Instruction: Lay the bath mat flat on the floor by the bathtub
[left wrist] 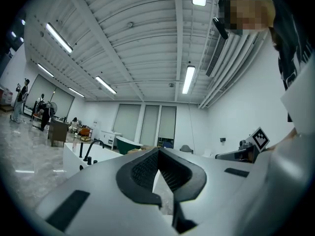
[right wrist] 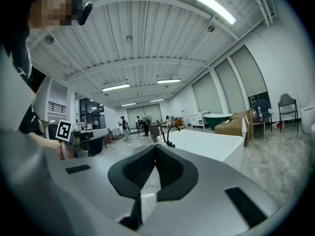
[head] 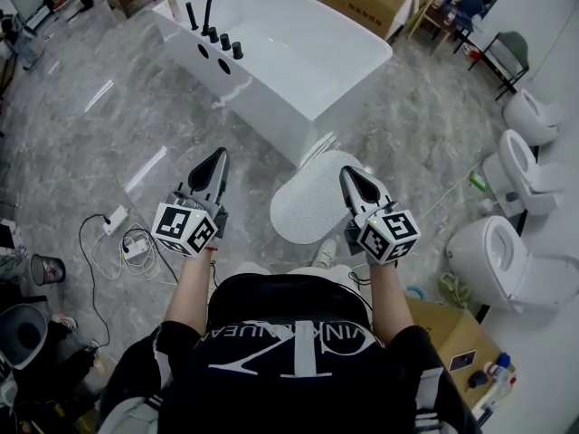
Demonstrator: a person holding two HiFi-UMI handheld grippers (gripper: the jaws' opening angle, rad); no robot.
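Note:
A white oval bath mat [head: 312, 204] lies on the grey marble floor at the near end of the white bathtub [head: 280, 52]. One edge of it seems to rise against the tub, though I cannot tell for sure. My left gripper [head: 218, 159] hangs in the air left of the mat, shut and empty. The right gripper [head: 351, 175] hovers over the mat's right edge, also shut with nothing in it. In the left gripper view the jaws [left wrist: 157, 152] meet at their tips, with the tub [left wrist: 98, 155] beyond. The right gripper [right wrist: 155, 147] shows the same, tub [right wrist: 206, 144] ahead.
Three white toilets [head: 511, 260] [head: 523, 165] [head: 534, 116] line the right wall. Cardboard boxes stand behind the tub [head: 375, 0] and at my right [head: 452, 333]. Cables and a power strip [head: 127, 240] lie on the floor at left, near a small bin [head: 45, 268].

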